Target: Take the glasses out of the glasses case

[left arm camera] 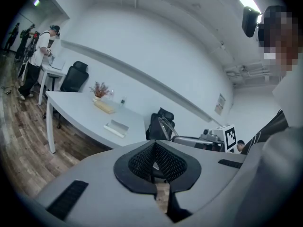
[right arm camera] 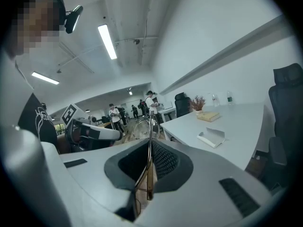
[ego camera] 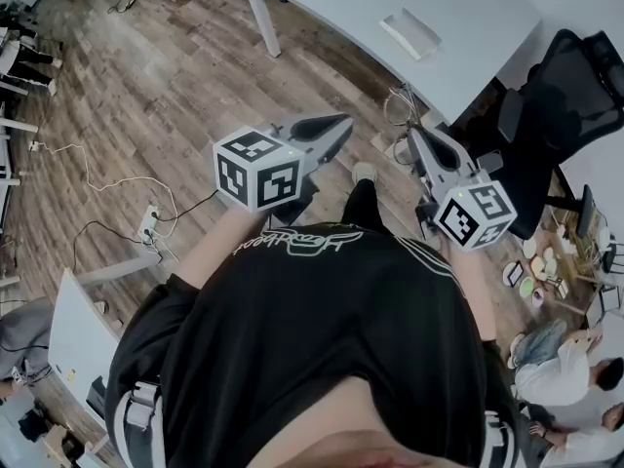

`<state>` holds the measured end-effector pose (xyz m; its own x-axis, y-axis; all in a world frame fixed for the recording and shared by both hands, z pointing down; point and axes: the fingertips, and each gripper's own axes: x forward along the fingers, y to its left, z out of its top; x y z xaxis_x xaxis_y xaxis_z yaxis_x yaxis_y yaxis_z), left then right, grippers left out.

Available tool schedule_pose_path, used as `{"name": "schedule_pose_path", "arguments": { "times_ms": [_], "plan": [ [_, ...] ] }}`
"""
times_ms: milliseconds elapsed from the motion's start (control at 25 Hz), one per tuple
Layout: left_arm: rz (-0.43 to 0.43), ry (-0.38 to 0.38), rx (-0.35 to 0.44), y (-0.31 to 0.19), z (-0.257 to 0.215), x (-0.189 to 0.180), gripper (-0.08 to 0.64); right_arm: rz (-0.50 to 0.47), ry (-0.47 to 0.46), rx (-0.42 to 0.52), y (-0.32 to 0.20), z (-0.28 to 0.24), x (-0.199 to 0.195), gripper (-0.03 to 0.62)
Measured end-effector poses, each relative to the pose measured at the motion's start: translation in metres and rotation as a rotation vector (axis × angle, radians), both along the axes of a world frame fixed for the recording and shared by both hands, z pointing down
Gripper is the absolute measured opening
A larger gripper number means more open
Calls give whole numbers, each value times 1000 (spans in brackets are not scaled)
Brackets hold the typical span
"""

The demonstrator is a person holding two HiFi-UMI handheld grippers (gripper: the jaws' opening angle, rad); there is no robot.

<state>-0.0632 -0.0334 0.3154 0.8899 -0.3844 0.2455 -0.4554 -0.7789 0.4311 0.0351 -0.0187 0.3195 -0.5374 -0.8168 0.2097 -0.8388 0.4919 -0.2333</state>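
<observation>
The white glasses case (ego camera: 409,32) lies open on the long white table (ego camera: 468,8), and it also shows as the case (left arm camera: 116,126) and the case (right arm camera: 211,137). My right gripper (ego camera: 421,136) is held in front of my body, away from the table. In its own view the right gripper (right arm camera: 149,160) is shut on a temple of the thin-framed glasses (right arm camera: 143,126). The glasses (ego camera: 398,105) stick out past its tips, and the glasses (left arm camera: 165,126) show from the left too. My left gripper (ego camera: 336,125) hovers beside it; the left gripper (left arm camera: 156,167) is shut with nothing in it.
A black office chair (ego camera: 575,86) stands to the right of the table. Cables and a power strip (ego camera: 148,224) lie on the wooden floor at left. A book (left arm camera: 103,107) rests further along the table. People sit at lower right (ego camera: 575,378).
</observation>
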Motion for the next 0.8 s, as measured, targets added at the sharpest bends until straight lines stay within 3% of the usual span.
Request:
{"name": "schedule_pose_path", "arguments": {
  "times_ms": [800],
  "plan": [
    [33, -26, -21, 19, 13, 12, 8, -4, 5, -9, 16, 14, 4, 18]
  ]
}}
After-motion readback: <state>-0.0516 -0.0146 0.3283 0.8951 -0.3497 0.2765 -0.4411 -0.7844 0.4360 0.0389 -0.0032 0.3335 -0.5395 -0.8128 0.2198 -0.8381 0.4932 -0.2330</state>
